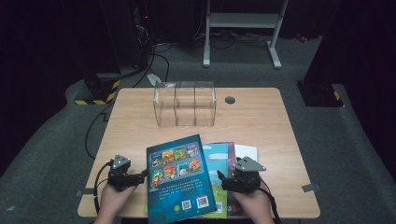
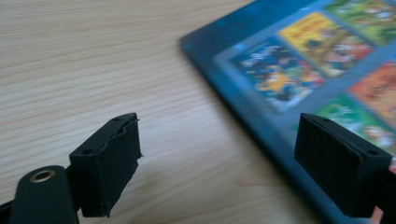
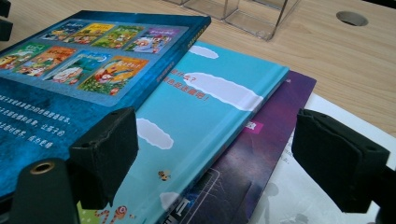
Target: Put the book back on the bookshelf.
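Both hands are sitting at the near edge of the table (image 1: 261, 112) in the high view, and between them the dark blue book (image 1: 180, 179) is lying face down on top of a fanned stack. Left gripper (image 1: 140, 178) is waiting just beside the book's left edge, its jaws pointing right toward it. Right gripper (image 1: 223, 179) is hovering over the stack's right side, above the light blue book (image 1: 217, 163), the purple book (image 1: 230, 156) and the white sheet (image 1: 246, 151) peeking out beneath. Farther off, a clear plastic organizer (image 1: 185, 104) is standing near the middle of the table, and a grey grommet (image 1: 229, 100) is sitting to its right.

Switching to the left gripper view: jaws are spread wide, gripping nothing, and the dark blue book (image 2: 299, 79) is lying on the wood with its edge running between them; whether a pad is touching it is hard to tell.

Over to the right gripper view: jaws are again standing wide apart and empty, looking across the stack. Dark blue book (image 3: 84, 70) is resting on the light blue book (image 3: 205, 116), which is overlapping the purple book (image 3: 252, 154), with the white sheet (image 3: 299, 196) at the bottom. Clear organizer (image 3: 243, 14) is showing at the far edge.
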The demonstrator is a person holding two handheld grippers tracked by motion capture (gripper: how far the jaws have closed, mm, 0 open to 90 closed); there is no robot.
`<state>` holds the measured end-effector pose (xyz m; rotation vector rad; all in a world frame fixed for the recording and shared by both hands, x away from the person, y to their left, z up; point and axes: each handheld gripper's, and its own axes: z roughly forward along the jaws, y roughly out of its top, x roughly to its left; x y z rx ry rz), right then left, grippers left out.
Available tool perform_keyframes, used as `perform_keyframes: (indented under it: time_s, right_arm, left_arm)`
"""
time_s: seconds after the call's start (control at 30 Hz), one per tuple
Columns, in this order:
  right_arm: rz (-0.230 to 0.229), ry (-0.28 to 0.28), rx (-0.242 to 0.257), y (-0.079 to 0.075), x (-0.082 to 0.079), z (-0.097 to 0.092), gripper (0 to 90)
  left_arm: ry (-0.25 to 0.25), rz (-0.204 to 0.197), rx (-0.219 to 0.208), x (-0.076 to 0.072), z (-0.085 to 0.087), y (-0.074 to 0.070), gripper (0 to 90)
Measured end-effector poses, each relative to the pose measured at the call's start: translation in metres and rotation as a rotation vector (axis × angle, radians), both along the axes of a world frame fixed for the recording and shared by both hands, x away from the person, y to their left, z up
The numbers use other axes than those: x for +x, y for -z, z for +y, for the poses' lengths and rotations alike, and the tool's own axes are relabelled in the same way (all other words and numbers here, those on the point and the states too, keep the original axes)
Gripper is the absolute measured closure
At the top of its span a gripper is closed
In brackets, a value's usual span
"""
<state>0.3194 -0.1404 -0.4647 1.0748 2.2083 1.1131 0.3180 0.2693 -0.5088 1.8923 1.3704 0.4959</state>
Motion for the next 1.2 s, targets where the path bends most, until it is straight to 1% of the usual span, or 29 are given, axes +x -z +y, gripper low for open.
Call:
perform_keyframes:
  time_s: [0.03,0.07,0.13,0.2,0.23,0.27,0.3,0.37,0.43,0.47,0.53,0.57,0.6,0.63,0.67,0.83,0.87,0.9,0.93,1.07,1.2]
  right_arm:
    - [0.004,-0.001,0.002,0.000,-0.001,0.001,14.7]
    - [0.004,-0.001,0.002,0.000,-0.001,0.001,14.7]
    - [0.005,-0.004,0.002,0.000,-0.001,0.003,14.7]
    - [0.005,-0.011,-0.002,0.001,-0.002,0.005,14.7]
    - [0.007,-0.011,-0.003,0.002,-0.003,0.005,14.7]
    - [0.009,-0.014,-0.003,0.002,-0.003,0.006,14.7]
    - [0.009,-0.017,-0.004,0.002,-0.003,0.007,14.7]
    - [0.013,-0.021,-0.007,0.003,-0.004,0.009,14.7]
    - [0.012,-0.027,-0.010,0.003,-0.005,0.010,14.8]
    - [0.012,-0.027,-0.010,0.003,-0.005,0.010,14.8]
    - [0.016,-0.029,-0.014,0.004,-0.005,0.012,14.8]
    - [0.017,-0.030,-0.013,0.005,-0.005,0.012,14.8]
    - [0.017,-0.032,-0.014,0.005,-0.005,0.013,14.8]
    - [0.018,-0.035,-0.017,0.006,-0.005,0.014,14.8]
    - [0.024,-0.034,-0.019,0.007,-0.006,0.015,14.7]
    - [0.024,-0.041,-0.027,0.008,-0.007,0.019,14.8]
    - [0.022,-0.044,-0.030,0.008,-0.006,0.019,14.8]
    - [0.026,-0.045,-0.031,0.008,-0.007,0.020,14.8]
    - [0.026,-0.045,-0.031,0.008,-0.007,0.020,14.8]
    - [0.033,-0.049,-0.006,0.007,-0.007,0.020,14.9]
    - [0.039,-0.048,-0.004,0.007,-0.007,0.020,14.9]
  left_arm:
    - [0.024,0.008,-0.016,-0.003,-0.009,-0.001,14.1]
    - [0.024,0.008,-0.016,-0.003,-0.009,-0.001,13.9]
    - [0.045,0.022,-0.056,-0.006,-0.015,0.000,13.9]
    - [0.066,0.047,-0.053,-0.011,-0.021,0.003,13.5]
    - [0.066,0.047,-0.053,-0.011,-0.021,0.003,13.4]
    - [0.077,0.067,-0.091,-0.013,-0.023,0.006,12.9]
    - [0.079,0.073,-0.104,-0.014,-0.024,0.006,12.9]
    - [0.081,0.070,-0.106,-0.016,-0.025,0.007,12.9]
    - [0.092,0.054,-0.114,-0.020,-0.028,0.008,12.9]
    - [0.092,0.054,-0.114,-0.020,-0.028,0.008,13.0]
    - [0.102,0.068,-0.153,-0.021,-0.030,0.010,13.0]
    - [0.109,0.073,-0.160,-0.021,-0.031,0.011,11.7]
    - [0.108,0.072,-0.153,-0.021,-0.033,0.011,8.6]
    - [0.110,0.071,-0.150,-0.021,-0.034,0.011,7.6]
    - [0.112,0.067,-0.151,-0.021,-0.034,0.011,7.5]
    - [0.115,0.065,-0.150,-0.021,-0.034,0.011,7.5]
    - [0.117,0.066,-0.147,-0.021,-0.034,0.011,7.5]
    - [0.122,0.053,-0.136,-0.021,-0.034,0.011,7.8]
    - [0.122,0.053,-0.136,-0.021,-0.034,0.011,7.8]
    - [0.128,0.045,-0.117,-0.022,-0.036,0.009,8.2]
    - [0.124,0.041,-0.111,-0.023,-0.037,0.009,8.1]
